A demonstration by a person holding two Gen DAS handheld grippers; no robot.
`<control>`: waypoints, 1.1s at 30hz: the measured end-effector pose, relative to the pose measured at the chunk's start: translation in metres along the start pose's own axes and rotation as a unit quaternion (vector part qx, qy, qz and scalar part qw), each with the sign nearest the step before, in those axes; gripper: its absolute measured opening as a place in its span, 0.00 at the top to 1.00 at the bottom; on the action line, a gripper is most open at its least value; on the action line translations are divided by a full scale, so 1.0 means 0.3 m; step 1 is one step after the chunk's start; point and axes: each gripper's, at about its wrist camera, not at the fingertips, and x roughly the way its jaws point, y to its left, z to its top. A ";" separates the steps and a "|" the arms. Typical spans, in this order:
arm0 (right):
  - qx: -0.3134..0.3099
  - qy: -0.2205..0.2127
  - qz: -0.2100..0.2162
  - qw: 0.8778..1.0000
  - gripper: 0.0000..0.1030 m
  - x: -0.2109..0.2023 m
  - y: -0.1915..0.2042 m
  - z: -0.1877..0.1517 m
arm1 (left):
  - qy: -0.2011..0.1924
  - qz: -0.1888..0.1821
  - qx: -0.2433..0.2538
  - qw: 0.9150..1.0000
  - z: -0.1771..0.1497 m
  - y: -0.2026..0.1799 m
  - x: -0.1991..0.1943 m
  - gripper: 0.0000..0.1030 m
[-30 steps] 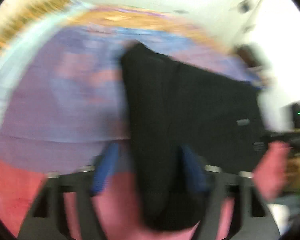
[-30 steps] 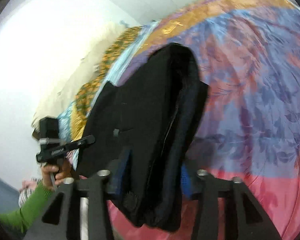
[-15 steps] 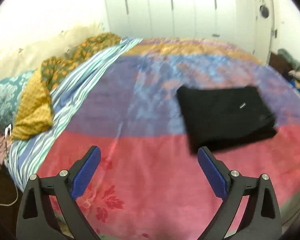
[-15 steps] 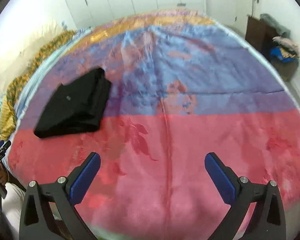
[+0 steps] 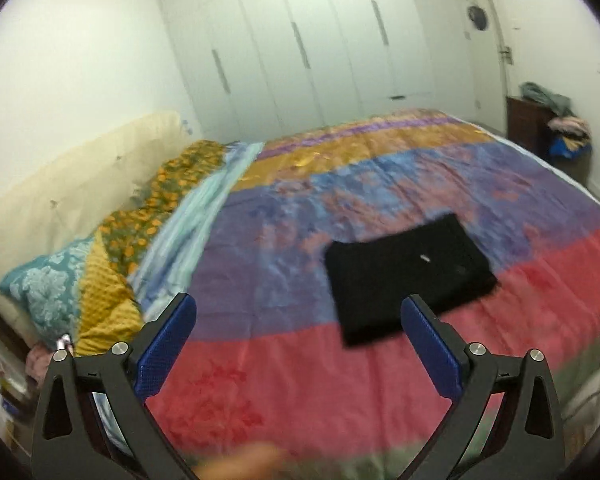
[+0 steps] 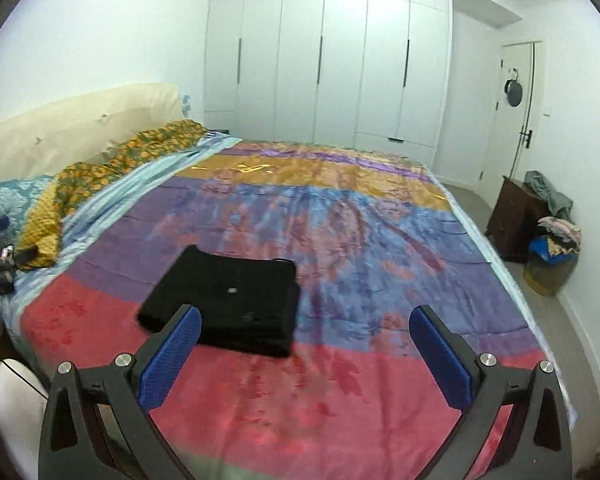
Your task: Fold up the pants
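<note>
One pair of black pants (image 6: 224,298) lies folded on my bedspread (image 6: 380,248), at ten o'clock from my right gripper (image 6: 305,344); both it and my left gripper (image 5: 298,336) gape wide, empty. One basket (image 6: 550,268) holds heaped clothes.

One folded pair of black pants (image 6: 224,298), two grippers, four blue fingers (image 6: 168,354), one bed (image 6: 340,400).

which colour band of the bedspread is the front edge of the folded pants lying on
The red band: the black pants lie mostly on purple, with their near edge overlapping red.
</note>
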 end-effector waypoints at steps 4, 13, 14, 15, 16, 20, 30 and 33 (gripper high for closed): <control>0.018 0.036 0.019 0.999 0.00 -0.006 0.048 -0.087 | 0.012 -0.038 -0.016 0.999 -0.102 -0.054 -0.070 0.00; 0.050 -0.123 -0.021 0.991 0.00 -0.245 0.120 -0.235 | -0.014 -0.063 -0.037 0.997 -0.135 -0.057 -0.163 0.00; 0.046 -0.122 -0.015 0.991 0.00 -0.251 0.128 -0.228 | -0.023 -0.063 -0.037 0.997 -0.129 -0.055 -0.172 0.00; 0.033 -0.091 0.006 0.995 0.00 -0.228 0.143 -0.213 | -0.023 -0.068 -0.039 0.997 -0.119 -0.053 -0.174 0.00; 0.028 -0.065 0.019 0.997 0.00 -0.205 0.152 -0.205 | -0.018 -0.071 -0.041 0.996 -0.115 -0.055 -0.174 0.00; 0.018 0.002 -0.012 1.000 0.00 -0.129 0.200 -0.220 | 0.036 -0.083 -0.059 0.994 -0.120 -0.061 -0.147 0.00; -0.015 0.065 -0.055 0.996 0.00 -0.123 0.242 -0.206 | 0.113 -0.065 -0.059 0.990 -0.151 -0.065 -0.150 0.00; -0.017 0.057 -0.049 0.997 0.00 -0.163 0.255 -0.186 | 0.117 -0.066 -0.067 0.989 -0.142 -0.061 -0.161 0.00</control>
